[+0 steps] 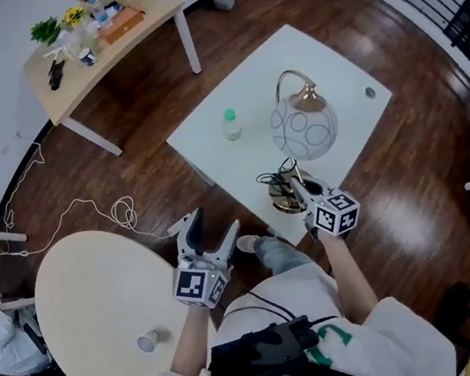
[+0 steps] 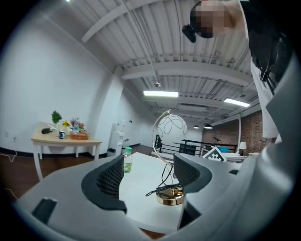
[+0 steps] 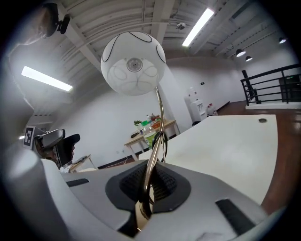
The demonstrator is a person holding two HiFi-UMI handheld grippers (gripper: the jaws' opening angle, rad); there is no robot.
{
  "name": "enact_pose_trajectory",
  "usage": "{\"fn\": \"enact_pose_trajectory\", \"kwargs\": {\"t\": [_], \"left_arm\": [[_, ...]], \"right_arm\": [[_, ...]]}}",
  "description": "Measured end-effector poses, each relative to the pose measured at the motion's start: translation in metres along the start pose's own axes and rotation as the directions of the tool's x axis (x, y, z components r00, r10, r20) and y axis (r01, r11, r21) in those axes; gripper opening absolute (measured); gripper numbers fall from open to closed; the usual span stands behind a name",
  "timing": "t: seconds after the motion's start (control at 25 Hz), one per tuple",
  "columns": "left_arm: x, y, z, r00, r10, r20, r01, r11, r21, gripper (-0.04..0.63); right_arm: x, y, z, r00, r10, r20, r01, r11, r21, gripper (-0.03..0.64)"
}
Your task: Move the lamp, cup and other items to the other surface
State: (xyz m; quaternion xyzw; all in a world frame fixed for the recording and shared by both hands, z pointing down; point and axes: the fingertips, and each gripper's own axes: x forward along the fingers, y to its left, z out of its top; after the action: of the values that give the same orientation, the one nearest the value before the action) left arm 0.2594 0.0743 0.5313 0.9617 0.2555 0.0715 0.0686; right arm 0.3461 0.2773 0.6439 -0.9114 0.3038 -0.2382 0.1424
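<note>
The lamp (image 1: 303,126) stands on the white square table (image 1: 340,67) near its front corner, its globe shade hanging from a curved gold stem and its cord bunched on the round base. My right gripper (image 1: 296,188) is clenched on that stem low down, pads tight against the metal. A green-capped bottle (image 1: 231,124) stands upright, apart from the lamp. A paper cup (image 1: 147,341) sits on the round beige table (image 1: 74,290). My left gripper (image 1: 210,227) hangs between the two tables, jaws spread and empty.
</note>
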Motion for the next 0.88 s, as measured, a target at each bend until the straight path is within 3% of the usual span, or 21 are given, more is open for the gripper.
{"fn": "enact_pose_trajectory", "kwargs": {"t": [0.2, 0.4, 0.72, 0.88], "left_arm": [[0.065, -0.012, -0.004, 0.995, -0.082, -0.051, 0.082, 0.997, -0.003, 0.325], [0.100, -0.018, -0.015, 0.988, -0.113, -0.105, 0.109, 0.993, -0.048, 0.325], [0.099, -0.020, -0.058, 0.987, -0.082, -0.139, 0.080, 0.997, -0.015, 0.325], [0.112, 0.001, -0.050, 0.987, -0.048, -0.152, 0.043, 0.998, -0.036, 0.325]], "right_arm": [[0.023, -0.062, 0.033, 0.998, -0.044, 0.038, 0.043, 0.999, 0.006, 0.015], [0.069, -0.099, 0.055, 0.997, -0.018, 0.074, 0.021, 0.999, -0.039, 0.015], [0.102, -0.132, 0.042, 0.993, -0.040, 0.114, 0.052, 0.994, -0.100, 0.015], [0.118, -0.139, 0.057, 0.991, -0.043, 0.124, 0.055, 0.994, -0.096, 0.015]]}}
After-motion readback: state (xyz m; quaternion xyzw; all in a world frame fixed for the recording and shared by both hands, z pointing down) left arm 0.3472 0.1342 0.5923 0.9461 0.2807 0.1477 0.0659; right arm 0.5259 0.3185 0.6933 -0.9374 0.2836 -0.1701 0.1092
